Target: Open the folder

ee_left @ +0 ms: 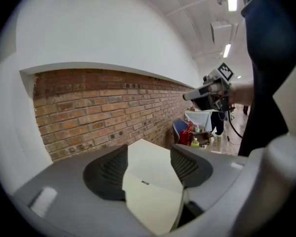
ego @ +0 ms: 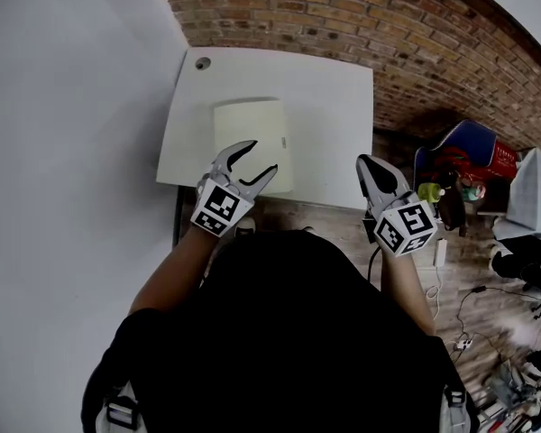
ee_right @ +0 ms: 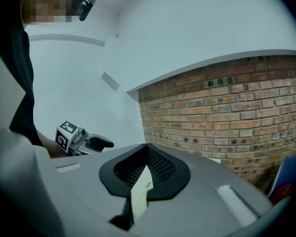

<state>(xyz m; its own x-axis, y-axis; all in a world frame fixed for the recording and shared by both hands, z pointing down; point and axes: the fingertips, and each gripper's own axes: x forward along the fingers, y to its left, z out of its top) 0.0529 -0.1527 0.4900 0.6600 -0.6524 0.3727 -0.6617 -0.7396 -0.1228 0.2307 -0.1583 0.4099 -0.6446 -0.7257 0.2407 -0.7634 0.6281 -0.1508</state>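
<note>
A cream folder lies shut and flat on the white table, toward its front left. My left gripper hangs over the folder's near edge, open, with nothing between its fingers. In the left gripper view the folder shows below and beyond the spread jaws of the left gripper. My right gripper is shut and empty, to the right of the folder above the table's front edge. In the right gripper view a strip of the folder shows under the closed tips of the right gripper.
A brick wall backs the table and a white wall runs along its left. A round grommet sits at the table's far left corner. A blue chair, bags and cables crowd the floor at right.
</note>
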